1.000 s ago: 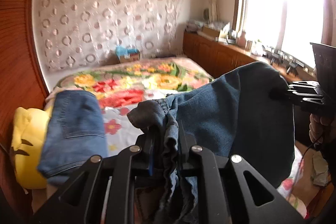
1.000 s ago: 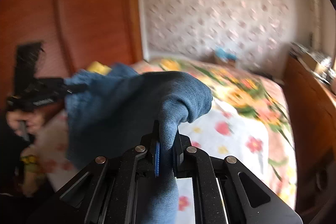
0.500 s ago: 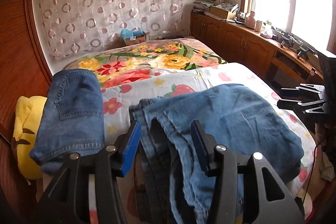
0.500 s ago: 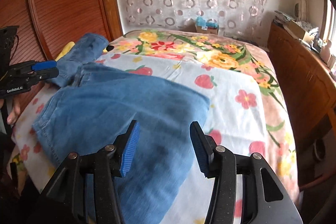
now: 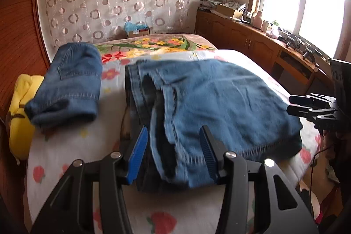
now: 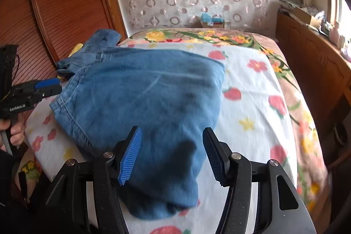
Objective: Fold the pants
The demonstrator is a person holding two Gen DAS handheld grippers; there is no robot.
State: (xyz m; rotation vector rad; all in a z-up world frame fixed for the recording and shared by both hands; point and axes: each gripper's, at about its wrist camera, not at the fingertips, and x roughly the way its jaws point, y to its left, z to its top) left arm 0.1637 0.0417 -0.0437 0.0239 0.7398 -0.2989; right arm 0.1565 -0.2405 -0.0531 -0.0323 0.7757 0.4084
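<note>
The blue jeans point(image 5: 215, 102) lie folded in a thick bundle on the flowered bedsheet point(image 5: 72, 159), near the foot edge of the bed, with their layered edges turned toward the left gripper point(image 5: 173, 152). This gripper has its jaws wide apart and holds nothing; the cloth only passes under the space between its blue pads. The right gripper point(image 6: 171, 155) is also spread wide and empty, above the other end of the bundle. A second folded pair of jeans point(image 5: 70, 82) rests just beside, against a yellow cushion point(image 5: 19, 115). I think the fold is nearly finished, but some risks remain. The layers at the left end look uneven and loose, so if a gripper pushes or catches one layer only, the bundle can open again. The jeans are also close to the edge of the mattress, and a careless pull toward the person could drag them off. If the bundle is moved next to the other pair, a grip on the top layer alone would unfold it.
</note>
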